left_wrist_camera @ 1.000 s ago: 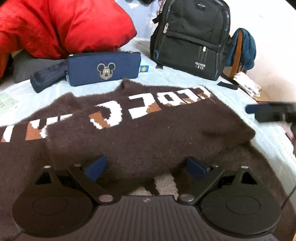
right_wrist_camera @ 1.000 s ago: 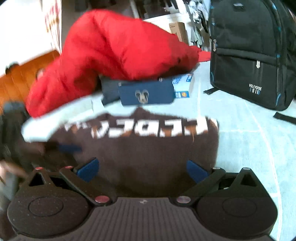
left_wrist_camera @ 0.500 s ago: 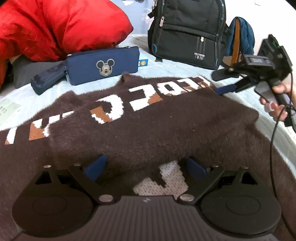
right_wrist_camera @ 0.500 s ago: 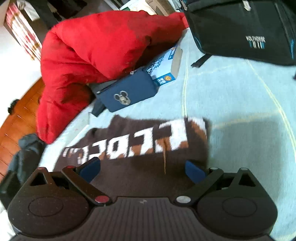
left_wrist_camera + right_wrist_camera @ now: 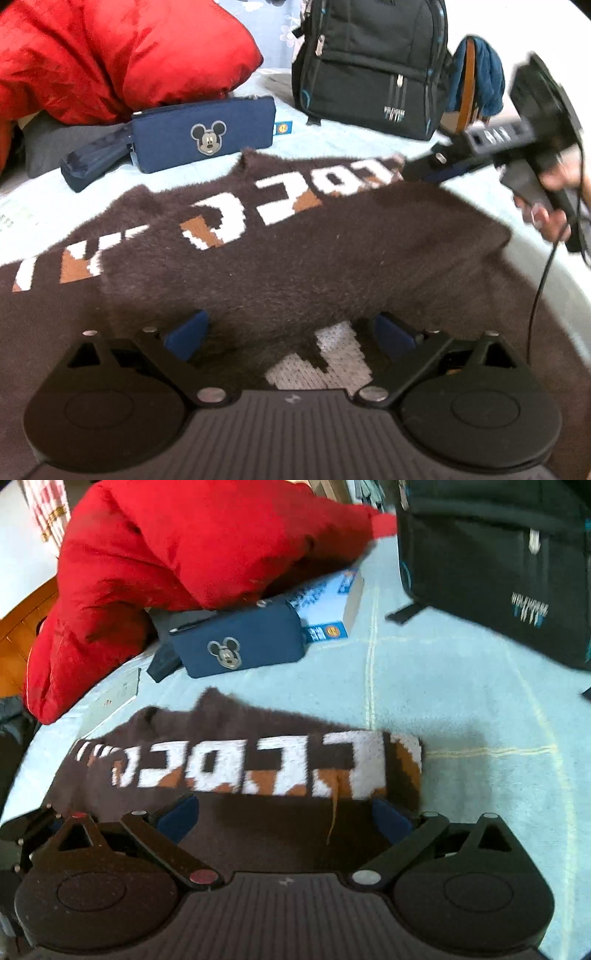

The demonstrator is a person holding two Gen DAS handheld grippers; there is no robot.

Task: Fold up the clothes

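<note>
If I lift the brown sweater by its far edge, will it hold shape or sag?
Probably sag: the brown sweater is a soft, fuzzy knit that already lies in a rounded fold on the bed sheet, so it looks floppy. The thick pile should grip well rather than slip. It seems bulky, so a one-edge lift would likely drag the rest.

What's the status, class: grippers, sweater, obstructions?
Left gripper open, right gripper open. Brown sweater part-folded on the bed. Pencil case beyond, apart.

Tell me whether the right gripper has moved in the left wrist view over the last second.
Yes. The right gripper has come in from the right edge to the sweater's far corner, below the backpack.
</note>
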